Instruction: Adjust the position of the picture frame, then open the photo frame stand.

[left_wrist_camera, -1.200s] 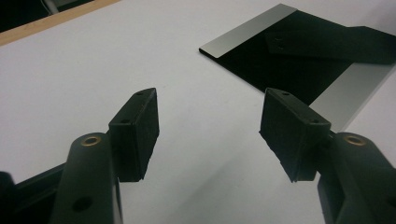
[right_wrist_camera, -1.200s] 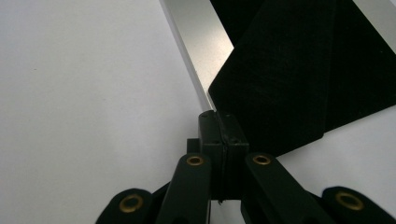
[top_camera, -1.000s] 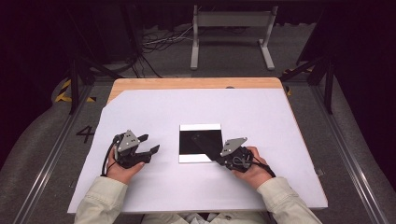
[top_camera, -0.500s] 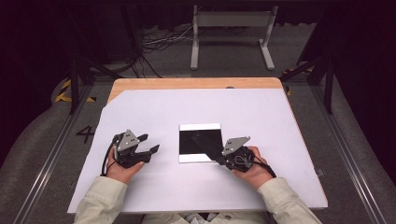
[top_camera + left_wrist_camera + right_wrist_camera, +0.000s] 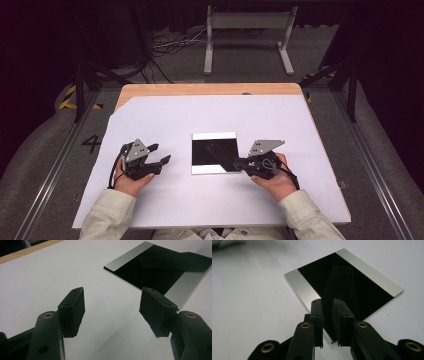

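One camera looks forward and down from above the person's side of the table (image 5: 165,107). Two more ride low on the grippers, close to the tabletop. All three share the black plate (image 5: 214,152) (image 5: 162,270) (image 5: 342,280).

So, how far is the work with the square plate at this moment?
Early stage. Done: the right gripper has reached the mirror-like plate, its nearly closed jaws at the plate's edge. In hand: getting a hold; whether they pinch it is unclear. Left: the plate lies flat on the white sheet, and the left gripper waits open beside it.
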A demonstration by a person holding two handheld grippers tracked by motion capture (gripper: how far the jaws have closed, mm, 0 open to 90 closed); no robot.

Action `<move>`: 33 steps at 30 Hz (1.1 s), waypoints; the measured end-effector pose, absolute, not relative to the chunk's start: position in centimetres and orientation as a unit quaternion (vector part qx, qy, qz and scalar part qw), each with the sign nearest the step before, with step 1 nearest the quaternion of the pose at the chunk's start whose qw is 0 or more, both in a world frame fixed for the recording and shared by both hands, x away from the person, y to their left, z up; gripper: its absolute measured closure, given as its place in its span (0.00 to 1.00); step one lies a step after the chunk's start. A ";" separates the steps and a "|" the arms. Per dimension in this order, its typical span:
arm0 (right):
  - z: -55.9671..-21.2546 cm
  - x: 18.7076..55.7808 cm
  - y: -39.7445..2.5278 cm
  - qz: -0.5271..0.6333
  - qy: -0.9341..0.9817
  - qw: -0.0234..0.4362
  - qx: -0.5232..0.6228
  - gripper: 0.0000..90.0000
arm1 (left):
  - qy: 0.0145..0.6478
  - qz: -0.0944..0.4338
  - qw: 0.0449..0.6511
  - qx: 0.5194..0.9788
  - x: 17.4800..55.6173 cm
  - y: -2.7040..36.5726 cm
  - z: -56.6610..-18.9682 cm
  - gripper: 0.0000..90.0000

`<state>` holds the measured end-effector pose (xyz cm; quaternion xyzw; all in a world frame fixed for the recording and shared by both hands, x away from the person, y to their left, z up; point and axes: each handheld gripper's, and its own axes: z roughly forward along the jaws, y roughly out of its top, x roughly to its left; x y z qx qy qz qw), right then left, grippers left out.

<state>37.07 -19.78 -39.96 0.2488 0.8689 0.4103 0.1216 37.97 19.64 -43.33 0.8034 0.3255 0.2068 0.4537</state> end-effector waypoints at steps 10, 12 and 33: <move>-39.4 37.6 -21.0 0.409 0.856 0.144 0.282 0.74 | 0.327 0.206 0.453 0.803 38.0 19.6 -43.4 0.41; -39.4 37.7 -21.2 0.405 0.857 0.147 0.282 0.74 | 0.326 0.207 0.453 0.804 38.0 19.6 -43.4 0.41; -39.4 38.7 -21.6 0.313 0.892 0.121 0.302 0.79 | 0.326 0.206 0.450 0.806 38.1 19.5 -43.5 0.41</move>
